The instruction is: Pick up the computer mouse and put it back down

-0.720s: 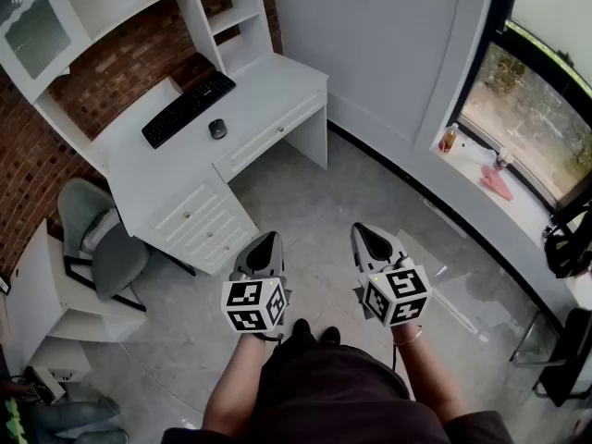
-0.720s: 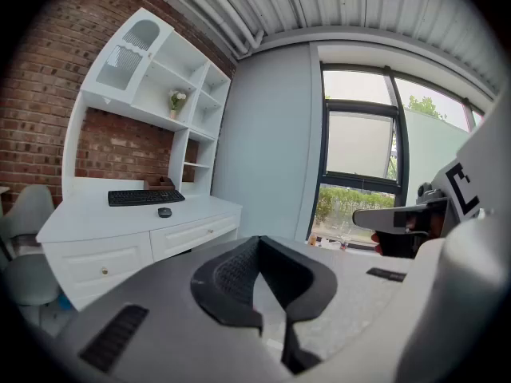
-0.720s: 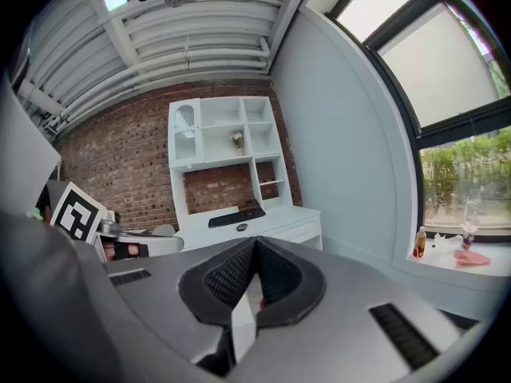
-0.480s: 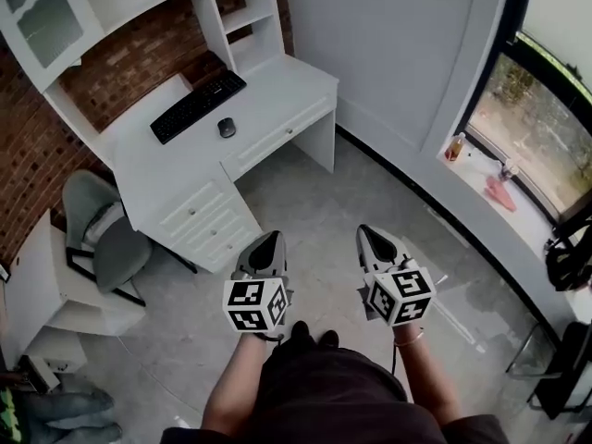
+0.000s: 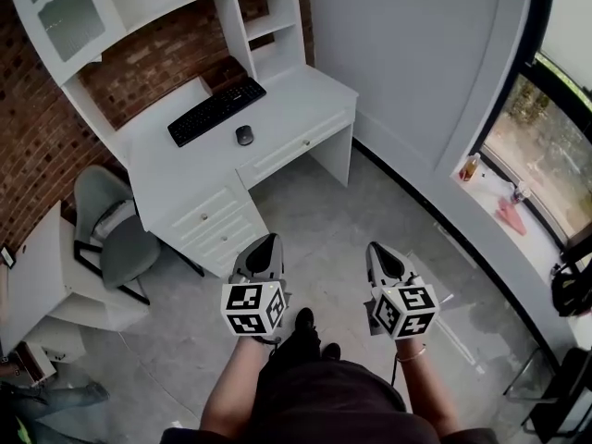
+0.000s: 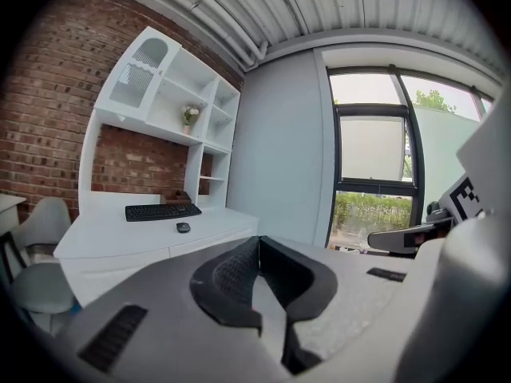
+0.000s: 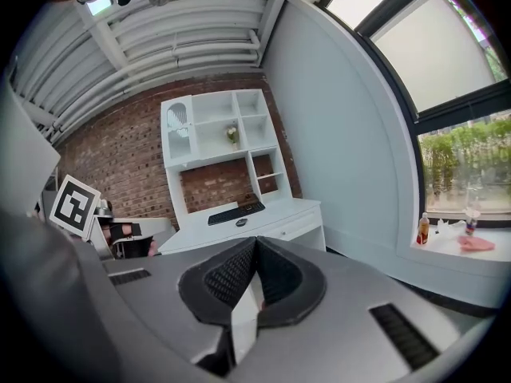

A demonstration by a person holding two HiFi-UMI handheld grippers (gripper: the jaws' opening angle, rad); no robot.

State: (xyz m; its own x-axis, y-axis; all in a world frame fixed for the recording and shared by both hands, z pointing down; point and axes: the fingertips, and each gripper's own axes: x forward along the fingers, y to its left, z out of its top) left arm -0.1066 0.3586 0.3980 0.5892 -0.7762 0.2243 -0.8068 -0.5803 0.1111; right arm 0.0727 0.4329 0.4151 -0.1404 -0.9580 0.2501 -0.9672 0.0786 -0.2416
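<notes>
Jaws of left gripper [image 5: 267, 240] and right gripper [image 5: 377, 249] are closed; mouse [image 5: 244, 135] lies beside keyboard [image 5: 216, 112] on desk [image 5: 310, 98].

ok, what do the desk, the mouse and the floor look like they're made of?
Desk: probably painted wood or laminate, smooth matte white, panelled drawers.
Mouse: likely plastic, dark; finish too small to tell.
Floor: apparently polished grey tile; it shows reflections.

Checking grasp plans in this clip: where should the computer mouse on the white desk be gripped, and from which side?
Probably grip the mouse across its two side flanks, coming down from the front edge of the desk. It lies low and flat with bare desktop on either side; the keyboard sits just behind it, apart.
</notes>
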